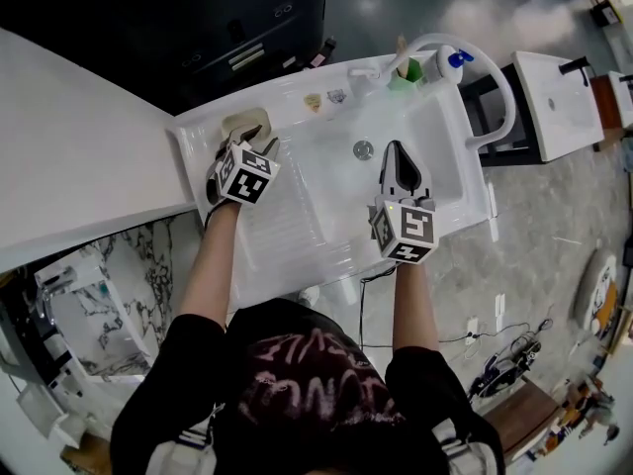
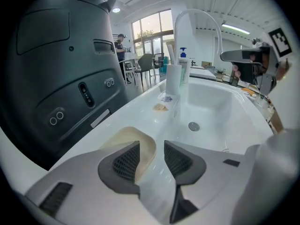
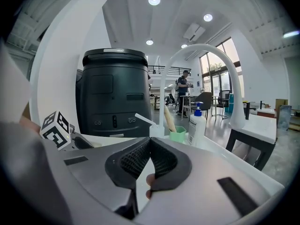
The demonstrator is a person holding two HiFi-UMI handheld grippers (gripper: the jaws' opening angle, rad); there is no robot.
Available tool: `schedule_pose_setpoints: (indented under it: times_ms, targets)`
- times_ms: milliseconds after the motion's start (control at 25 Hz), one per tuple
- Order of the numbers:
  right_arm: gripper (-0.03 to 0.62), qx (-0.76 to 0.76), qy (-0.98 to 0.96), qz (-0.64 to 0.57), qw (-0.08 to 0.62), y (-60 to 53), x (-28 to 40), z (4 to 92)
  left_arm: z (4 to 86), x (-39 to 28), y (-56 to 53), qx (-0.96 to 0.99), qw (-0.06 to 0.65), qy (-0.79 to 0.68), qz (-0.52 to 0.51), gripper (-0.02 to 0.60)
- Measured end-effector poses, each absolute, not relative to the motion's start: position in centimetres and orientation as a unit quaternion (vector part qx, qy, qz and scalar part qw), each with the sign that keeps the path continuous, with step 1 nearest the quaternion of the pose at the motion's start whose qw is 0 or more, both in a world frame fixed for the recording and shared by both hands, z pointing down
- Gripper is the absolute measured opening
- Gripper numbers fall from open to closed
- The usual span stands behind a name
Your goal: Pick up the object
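The left gripper [image 2: 152, 145] is gaping, with the beige pad [image 2: 123, 137] lying just beyond its left jaw and partly between both. The right gripper [image 3: 150, 142] is clenching on nothing.

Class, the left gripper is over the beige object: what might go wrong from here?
1. The beige object sits off-centre, mostly behind one pad of the open left gripper, so closing may clip its edge.
2. On the glossy ledge, a nudge might slide it toward the basin.

Beige pad [image 1: 245, 124] [image 2: 119, 138]: soft-looking, rounded corners, lying flat on the far left corner ledge of the white sink [image 1: 289, 216].
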State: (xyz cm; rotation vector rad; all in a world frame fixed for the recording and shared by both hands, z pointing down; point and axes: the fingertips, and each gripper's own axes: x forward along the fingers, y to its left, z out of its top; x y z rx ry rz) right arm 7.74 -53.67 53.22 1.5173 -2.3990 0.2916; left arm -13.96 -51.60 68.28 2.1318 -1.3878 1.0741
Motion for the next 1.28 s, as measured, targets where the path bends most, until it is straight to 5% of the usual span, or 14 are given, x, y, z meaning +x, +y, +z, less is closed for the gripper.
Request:
schedule_pose_setpoints:
  times_ms: [280, 600, 1280]
  targets:
    - [0.015, 0.532, -0.826, 0.107, 0.15, -53.9, 8.4, 53.8, 69.1, -14.2, -51.7, 0.752, 0.188, -0.492, 0.396, 0.077]
    - [0.015, 0.534, -0.826, 0.105, 0.147, -52.9, 8.8, 53.4, 68.3, -13.6, -51.2, 0.764, 0.186, -0.485, 0.382, 0.035]
    - [0.015, 0.532, -0.833, 0.08, 0.127, -48.8, 9.6, 50.5, 61.1, -12.6, -48.1, 0.781, 0.156, -0.527, 0.297, 0.035]
